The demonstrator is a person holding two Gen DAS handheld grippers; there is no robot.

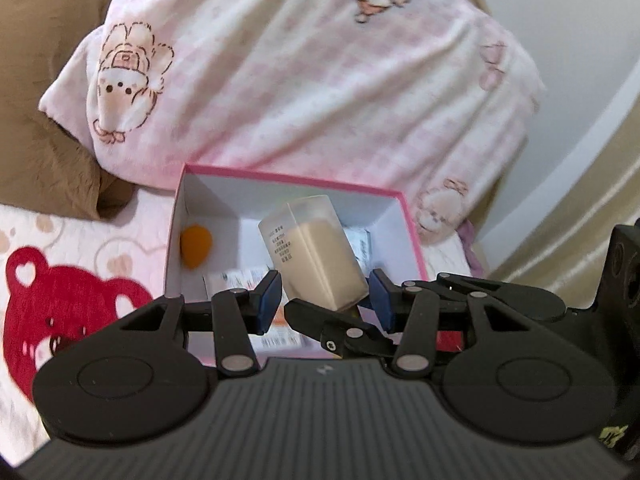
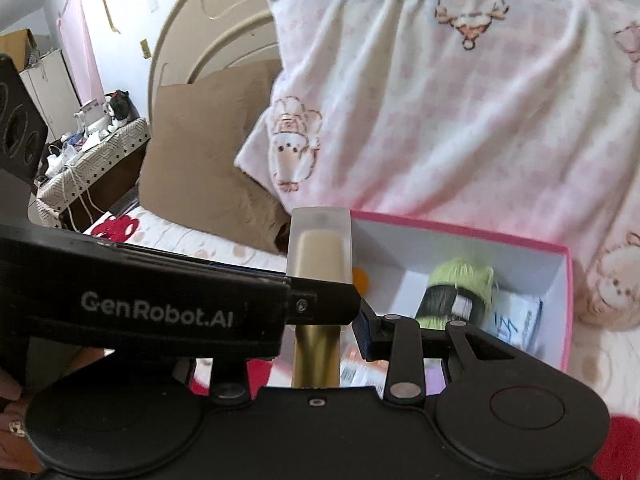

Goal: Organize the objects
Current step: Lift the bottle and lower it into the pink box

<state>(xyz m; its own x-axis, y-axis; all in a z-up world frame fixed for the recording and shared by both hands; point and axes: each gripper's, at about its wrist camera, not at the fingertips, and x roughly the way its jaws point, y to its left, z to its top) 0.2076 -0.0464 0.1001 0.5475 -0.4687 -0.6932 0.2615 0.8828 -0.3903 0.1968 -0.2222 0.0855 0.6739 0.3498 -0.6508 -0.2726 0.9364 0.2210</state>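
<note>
A pink-rimmed white box [image 1: 288, 179] lies on the bed below a pink pillow. A frosted foundation bottle [image 1: 316, 248] with beige fluid hangs over the box, gold cap down. My left gripper [image 1: 324, 304] is open, its blue pads [image 1: 269, 300] either side of the bottle without touching. A black finger [image 1: 320, 316] of my right gripper crosses in front. In the right wrist view the bottle [image 2: 320, 248] stands between my right gripper's [image 2: 320, 312] fingers, which are shut on it near the gold cap [image 2: 316, 356]. An orange sponge [image 1: 195, 246] lies in the box.
A green yarn ball [image 2: 460, 288] and small cartons [image 2: 520, 320] lie in the box. A brown cushion [image 2: 208, 152] leans on the headboard at left. A red bear print [image 1: 52, 308] marks the bedsheet. A cluttered side table [image 2: 88, 148] stands far left.
</note>
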